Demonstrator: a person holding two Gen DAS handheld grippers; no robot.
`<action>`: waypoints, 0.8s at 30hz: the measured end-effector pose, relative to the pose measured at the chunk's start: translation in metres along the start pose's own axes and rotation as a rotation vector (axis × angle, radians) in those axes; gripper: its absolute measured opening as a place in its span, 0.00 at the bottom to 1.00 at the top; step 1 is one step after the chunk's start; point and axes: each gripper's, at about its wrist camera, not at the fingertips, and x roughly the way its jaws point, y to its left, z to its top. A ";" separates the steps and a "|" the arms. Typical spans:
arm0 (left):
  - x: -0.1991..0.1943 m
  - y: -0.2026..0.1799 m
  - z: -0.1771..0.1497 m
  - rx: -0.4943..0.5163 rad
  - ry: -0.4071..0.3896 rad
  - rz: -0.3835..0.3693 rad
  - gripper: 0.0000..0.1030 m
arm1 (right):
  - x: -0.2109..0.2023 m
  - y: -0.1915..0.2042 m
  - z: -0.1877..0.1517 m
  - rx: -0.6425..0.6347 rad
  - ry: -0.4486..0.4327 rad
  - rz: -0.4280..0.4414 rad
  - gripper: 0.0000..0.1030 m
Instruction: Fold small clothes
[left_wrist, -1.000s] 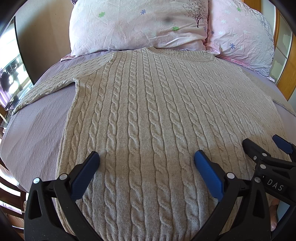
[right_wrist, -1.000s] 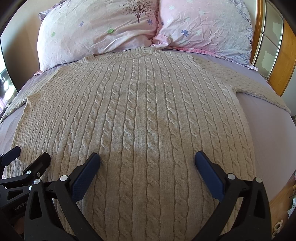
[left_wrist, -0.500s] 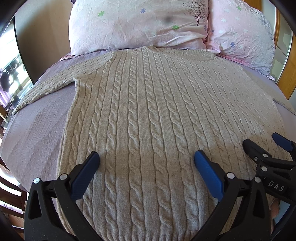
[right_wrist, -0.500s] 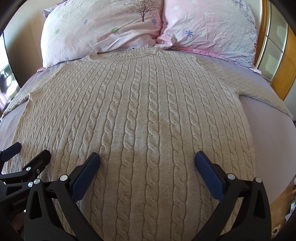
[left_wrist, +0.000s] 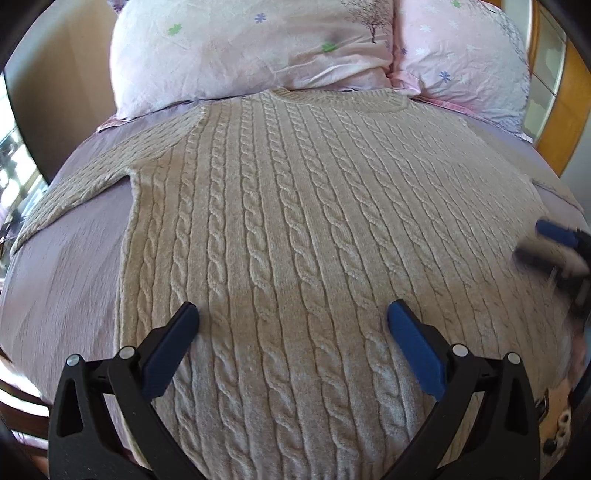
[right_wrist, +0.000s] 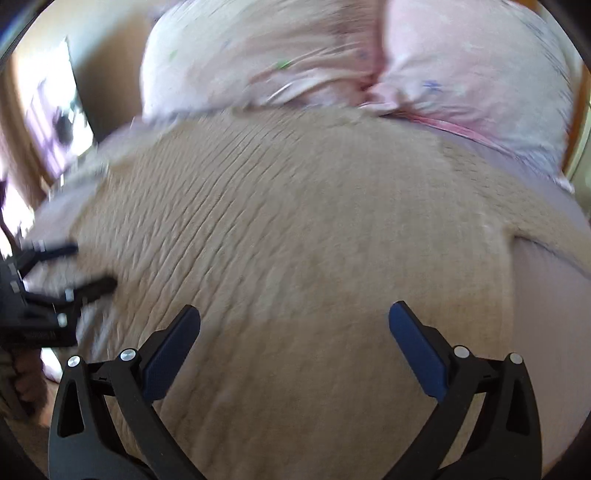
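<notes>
A beige cable-knit sweater (left_wrist: 295, 221) lies flat on the bed, neck toward the pillows and sleeves spread out to both sides. It also fills the blurred right wrist view (right_wrist: 295, 240). My left gripper (left_wrist: 293, 321) is open and empty above the sweater's lower left part. My right gripper (right_wrist: 294, 325) is open and empty above the lower right part, near the right sleeve (right_wrist: 535, 214). Each gripper shows at the edge of the other's view: the right one (left_wrist: 554, 251) and the left one (right_wrist: 70, 273).
The sweater lies on a lilac bed sheet (left_wrist: 62, 280). Two pink flowered pillows (left_wrist: 251, 48) lean at the head of the bed. A wooden bed frame (left_wrist: 561, 122) rises at the right. The bed's left edge drops off by a window (left_wrist: 14, 173).
Both grippers have moved forward over the sweater. The right gripper is moving fast and swinging toward the right side, so its view is blurred. Both stay open.
</notes>
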 end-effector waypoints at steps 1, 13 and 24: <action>-0.001 0.005 0.003 -0.004 -0.002 -0.016 0.98 | -0.010 -0.025 0.009 0.089 -0.047 0.007 0.99; -0.023 0.103 0.033 -0.233 -0.261 -0.122 0.98 | -0.072 -0.331 0.009 1.079 -0.296 -0.324 0.56; -0.040 0.201 0.029 -0.476 -0.394 -0.007 0.98 | -0.057 -0.381 0.017 1.143 -0.378 -0.394 0.08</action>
